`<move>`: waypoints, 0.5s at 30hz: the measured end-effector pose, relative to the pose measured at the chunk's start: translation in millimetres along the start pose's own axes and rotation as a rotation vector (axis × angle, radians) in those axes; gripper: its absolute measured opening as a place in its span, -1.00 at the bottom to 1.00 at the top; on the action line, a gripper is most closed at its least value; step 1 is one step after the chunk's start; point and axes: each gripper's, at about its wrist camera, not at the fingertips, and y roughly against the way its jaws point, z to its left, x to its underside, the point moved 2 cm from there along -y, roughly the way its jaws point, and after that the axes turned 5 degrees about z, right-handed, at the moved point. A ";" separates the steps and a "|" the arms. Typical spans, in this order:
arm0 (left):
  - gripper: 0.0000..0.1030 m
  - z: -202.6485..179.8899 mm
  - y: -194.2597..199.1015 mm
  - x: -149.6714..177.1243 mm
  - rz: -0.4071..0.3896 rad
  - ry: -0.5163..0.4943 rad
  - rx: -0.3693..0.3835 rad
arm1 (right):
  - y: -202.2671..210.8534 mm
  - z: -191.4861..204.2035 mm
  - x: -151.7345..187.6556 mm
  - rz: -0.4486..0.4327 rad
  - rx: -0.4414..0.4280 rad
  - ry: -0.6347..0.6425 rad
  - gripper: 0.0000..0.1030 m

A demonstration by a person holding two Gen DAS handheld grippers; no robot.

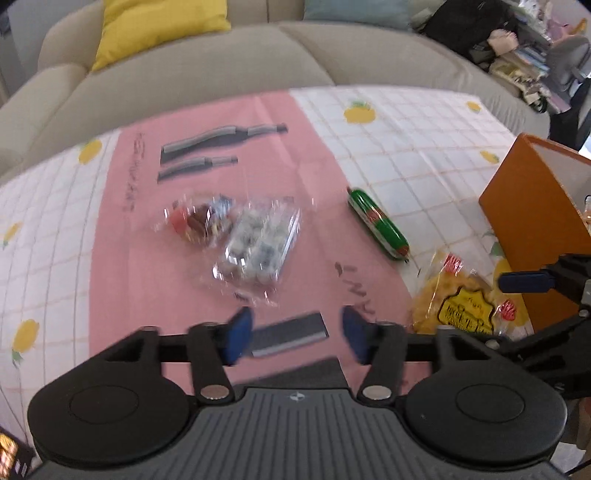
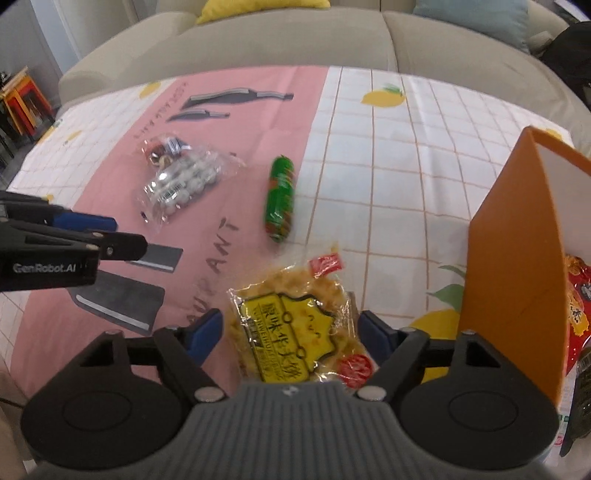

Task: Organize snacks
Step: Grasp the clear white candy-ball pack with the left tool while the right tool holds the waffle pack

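Note:
Snacks lie on a pink and white checked cloth point(image 1: 388, 155). A yellow snack packet point(image 2: 295, 328) lies between the open fingers of my right gripper point(image 2: 291, 332); it also shows in the left wrist view point(image 1: 458, 302). A green sausage point(image 1: 378, 223) point(image 2: 280, 197) lies in the middle. A clear bag of silver sweets point(image 1: 258, 243) point(image 2: 184, 181) and a small bag of mixed sweets point(image 1: 195, 219) point(image 2: 164, 147) lie to the left. My left gripper point(image 1: 297, 336) is open and empty, above the cloth just short of the silver bag.
An orange box point(image 2: 513, 280) point(image 1: 528, 221) stands at the right and holds red snack packets point(image 2: 578, 295). A beige sofa point(image 2: 295, 40) with a yellow cushion point(image 1: 155, 26) runs behind the table. Red and yellow stools point(image 2: 22, 99) stand at far left.

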 end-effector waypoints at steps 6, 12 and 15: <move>0.62 7.8 -16.7 -7.6 -0.036 -0.080 0.008 | 7.5 -2.9 9.8 -0.059 0.019 0.013 0.83; 0.68 16.8 -47.0 -16.2 -0.018 -0.170 -0.037 | -2.4 -4.0 11.5 -0.051 0.033 0.034 0.83; 0.70 26.1 -59.4 -19.9 -0.008 -0.162 -0.029 | -6.3 -6.5 11.9 -0.046 0.028 0.029 0.83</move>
